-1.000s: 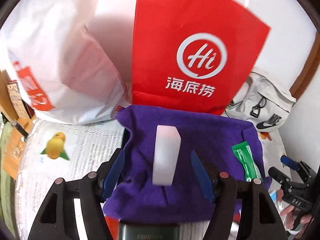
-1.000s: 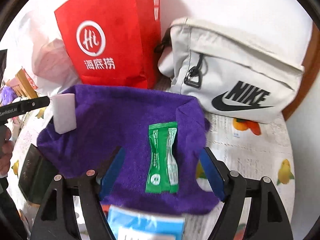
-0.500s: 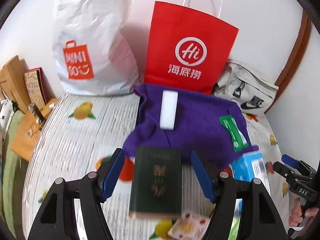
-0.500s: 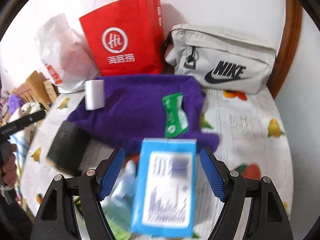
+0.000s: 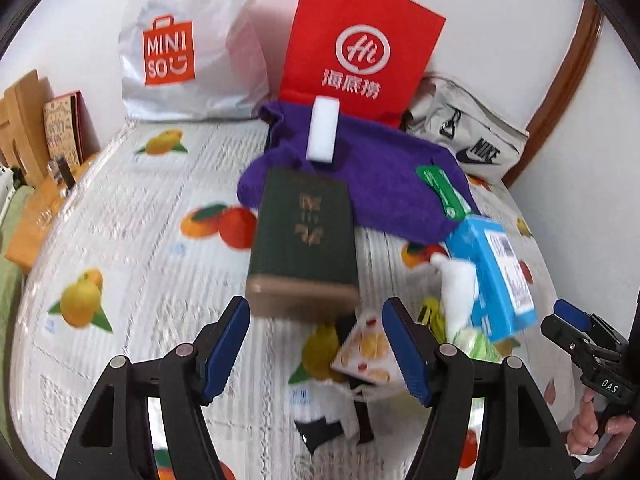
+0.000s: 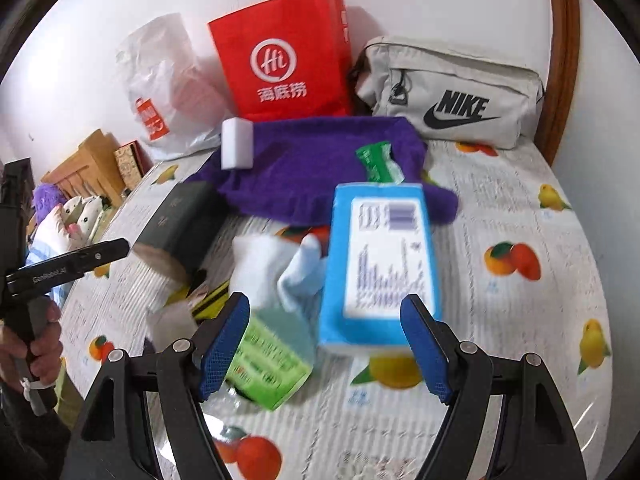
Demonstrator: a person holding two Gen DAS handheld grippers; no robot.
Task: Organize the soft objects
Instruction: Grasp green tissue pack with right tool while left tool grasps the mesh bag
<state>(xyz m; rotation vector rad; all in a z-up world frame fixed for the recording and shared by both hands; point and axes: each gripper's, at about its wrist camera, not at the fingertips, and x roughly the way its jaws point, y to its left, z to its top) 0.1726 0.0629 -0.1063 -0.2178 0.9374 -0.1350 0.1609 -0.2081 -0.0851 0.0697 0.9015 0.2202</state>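
Hovering wide open and empty over the fruit-print counter, the left hand-held gripper and right hand-held gripper seem between picks. The purple cloth lies far, carrying a white sponge and green sachet. Next, I judge, comes the near white sock, left of the blue box, needing a low pinch.

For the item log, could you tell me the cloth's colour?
The cloth is solid purple, clearest in the right wrist view.
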